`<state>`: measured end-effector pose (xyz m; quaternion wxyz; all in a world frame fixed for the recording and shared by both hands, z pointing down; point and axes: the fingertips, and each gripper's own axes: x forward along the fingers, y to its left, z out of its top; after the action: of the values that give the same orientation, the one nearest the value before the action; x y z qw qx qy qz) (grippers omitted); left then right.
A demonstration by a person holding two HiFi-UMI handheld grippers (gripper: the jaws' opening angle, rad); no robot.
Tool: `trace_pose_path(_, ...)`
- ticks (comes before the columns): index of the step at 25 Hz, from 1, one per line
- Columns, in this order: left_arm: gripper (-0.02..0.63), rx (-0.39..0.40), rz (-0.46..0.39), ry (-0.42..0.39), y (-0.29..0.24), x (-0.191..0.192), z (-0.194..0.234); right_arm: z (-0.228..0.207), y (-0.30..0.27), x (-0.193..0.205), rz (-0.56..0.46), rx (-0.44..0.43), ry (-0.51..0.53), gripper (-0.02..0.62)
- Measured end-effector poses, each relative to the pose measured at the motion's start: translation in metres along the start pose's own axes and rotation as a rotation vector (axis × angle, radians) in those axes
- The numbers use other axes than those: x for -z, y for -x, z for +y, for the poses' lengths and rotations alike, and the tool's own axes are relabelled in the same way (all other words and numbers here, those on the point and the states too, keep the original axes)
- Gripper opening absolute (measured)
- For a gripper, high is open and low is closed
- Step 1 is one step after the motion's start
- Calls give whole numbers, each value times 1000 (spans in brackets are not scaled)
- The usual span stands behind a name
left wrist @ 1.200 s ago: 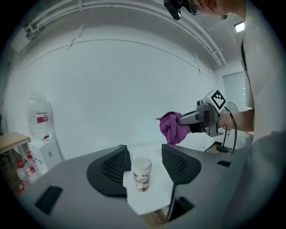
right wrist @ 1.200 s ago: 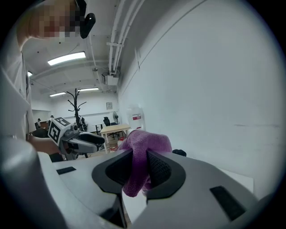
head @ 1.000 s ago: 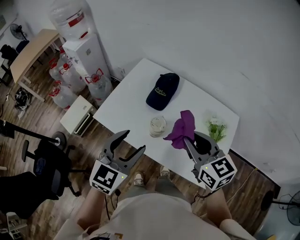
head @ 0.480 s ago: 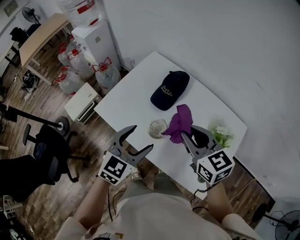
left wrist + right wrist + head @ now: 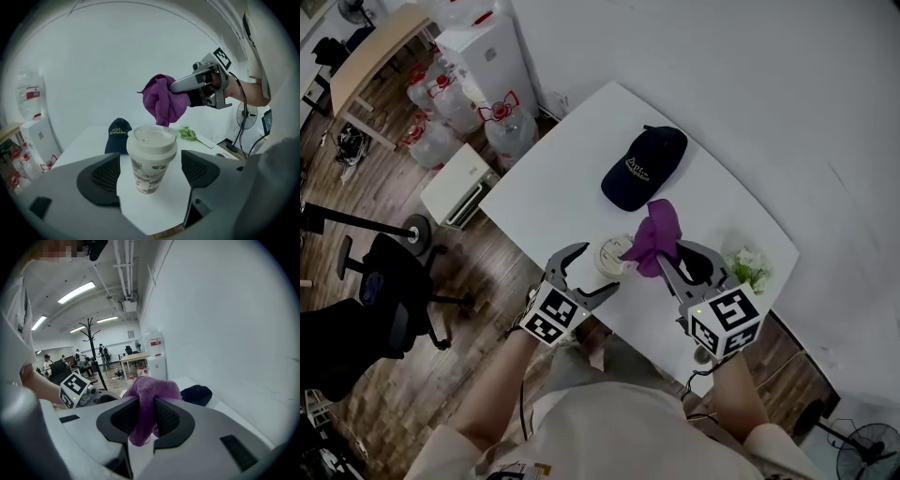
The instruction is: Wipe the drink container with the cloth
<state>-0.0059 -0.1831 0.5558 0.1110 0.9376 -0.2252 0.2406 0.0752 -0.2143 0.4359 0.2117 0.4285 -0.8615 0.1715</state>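
A paper drink cup [image 5: 612, 255] with a white lid stands near the front edge of the white table [image 5: 553, 187]. My left gripper [image 5: 594, 268] has just been opening its jaws. The cup [image 5: 151, 157] now stands between the pads [image 5: 99, 174] without touching either. My right gripper [image 5: 673, 262] is shut on a purple cloth [image 5: 654, 232], which hangs just right of and above the lid. In the right gripper view the cloth [image 5: 149, 401] is pinched between both pads. The left gripper view shows the cloth [image 5: 164, 101] bunched over the cup.
A dark cap [image 5: 642, 167] lies behind the cup on the table. A small green sprig [image 5: 750, 268] lies at the right edge. Water bottles [image 5: 502, 127], a white cabinet [image 5: 459, 183] and an office chair [image 5: 389, 300] stand on the wooden floor at the left.
My left gripper has come down and forward to the cup with its jaws spread wider around it. My right gripper has carried the cloth closer to the cup.
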Motion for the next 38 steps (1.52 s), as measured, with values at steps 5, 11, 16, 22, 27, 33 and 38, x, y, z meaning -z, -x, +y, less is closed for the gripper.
trace_pose_path(5, 400, 43, 7, -1, -26, 6, -2, 5, -21, 13, 42, -52, -6, 110)
trace_pose_path(11, 399, 57, -3, -6, -41, 7, -3, 16, -51, 26, 76, -96, -22, 109)
trace_pose_path(16, 397, 48, 4, -38, -41, 10, 0, 30, -72, 27, 116, -111, -2, 110)
trace_pose_path(22, 394, 53, 28, -44, -41, 11, 0, 71, -88, 26, 154, -198, 86, 106)
trace_pose_path(27, 394, 82, 31, -72, -41, 12, -2, 84, -73, 36, 198, -269, 97, 105)
trace_pose_path(33, 391, 91, 33, -67, -39, 12, -2, 72, -38, 51, 245, -275, 76, 103)
trace_pose_path(38, 388, 104, 44, -66, -40, 14, -3, 39, -29, 61, 267, -161, 100, 101)
